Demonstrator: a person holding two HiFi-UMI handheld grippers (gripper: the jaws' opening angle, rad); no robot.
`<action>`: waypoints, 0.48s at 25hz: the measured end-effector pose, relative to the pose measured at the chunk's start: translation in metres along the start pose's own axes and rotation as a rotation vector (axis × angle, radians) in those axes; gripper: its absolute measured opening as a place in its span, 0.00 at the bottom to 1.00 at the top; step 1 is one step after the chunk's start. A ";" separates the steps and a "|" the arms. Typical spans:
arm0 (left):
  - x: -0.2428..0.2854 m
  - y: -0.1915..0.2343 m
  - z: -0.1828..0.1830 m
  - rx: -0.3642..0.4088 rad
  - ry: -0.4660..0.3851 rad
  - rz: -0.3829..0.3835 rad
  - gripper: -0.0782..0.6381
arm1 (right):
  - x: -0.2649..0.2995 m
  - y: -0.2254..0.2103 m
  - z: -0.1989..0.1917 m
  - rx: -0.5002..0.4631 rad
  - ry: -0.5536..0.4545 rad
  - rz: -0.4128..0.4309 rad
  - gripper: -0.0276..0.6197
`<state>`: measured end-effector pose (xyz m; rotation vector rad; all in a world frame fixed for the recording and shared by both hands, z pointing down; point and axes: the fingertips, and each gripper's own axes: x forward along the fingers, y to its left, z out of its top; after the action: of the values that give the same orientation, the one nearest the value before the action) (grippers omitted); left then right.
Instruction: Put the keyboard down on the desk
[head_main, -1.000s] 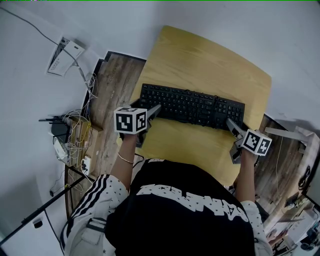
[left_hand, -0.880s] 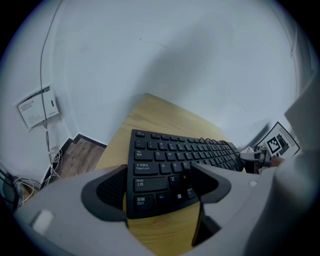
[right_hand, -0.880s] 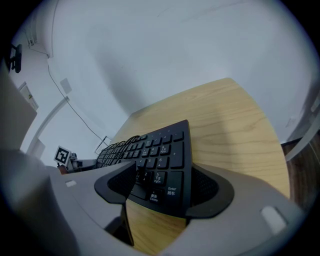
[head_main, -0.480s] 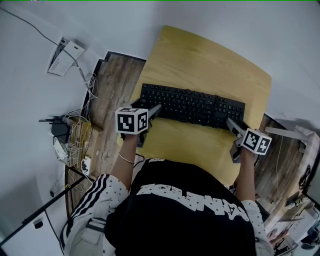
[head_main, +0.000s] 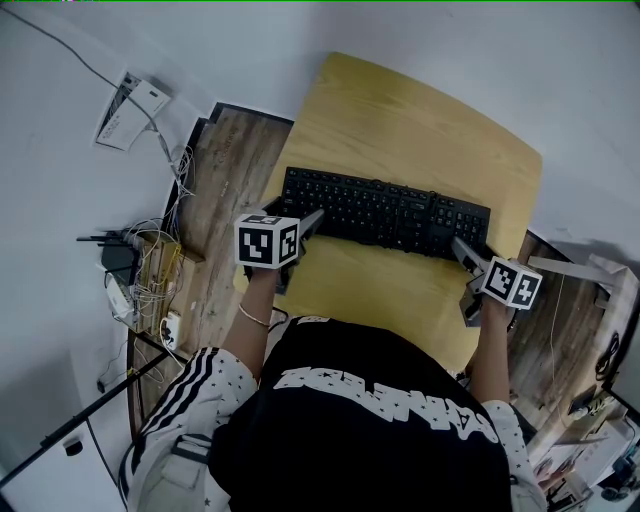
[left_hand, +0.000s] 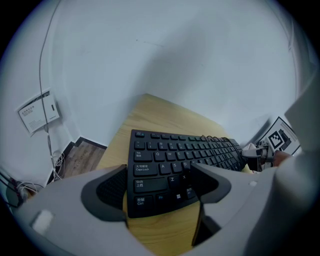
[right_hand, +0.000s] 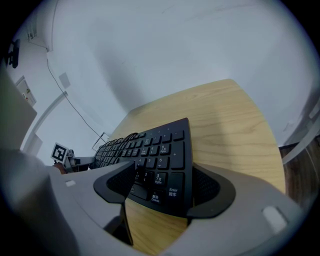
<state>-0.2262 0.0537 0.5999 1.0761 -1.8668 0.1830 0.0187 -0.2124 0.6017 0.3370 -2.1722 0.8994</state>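
step: set-down | left gripper (left_hand: 159, 174) and right gripper (right_hand: 162, 172) each clamp a keyboard (head_main: 385, 212) end | I should lower both ends together, level, onto the desk (head_main: 400, 110)

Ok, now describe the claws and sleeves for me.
The left claw and right claw are grey plastic with dark, curved, textured pads. Each carries a white cube printed with black square markers. The sleeves are black with white stripes and small white specks; a thin bracelet circles the left wrist.
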 end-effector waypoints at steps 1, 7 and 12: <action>0.000 0.000 0.000 0.004 0.002 0.000 0.64 | 0.000 0.000 0.000 -0.008 0.002 -0.005 0.58; -0.001 -0.001 -0.002 0.038 -0.002 0.006 0.64 | 0.000 -0.001 -0.003 -0.047 0.017 -0.033 0.63; -0.001 -0.002 -0.001 0.065 -0.004 0.012 0.64 | 0.000 -0.002 -0.004 -0.056 0.021 -0.045 0.63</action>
<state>-0.2237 0.0540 0.5990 1.1101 -1.8826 0.2507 0.0218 -0.2115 0.6049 0.3464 -2.1579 0.8123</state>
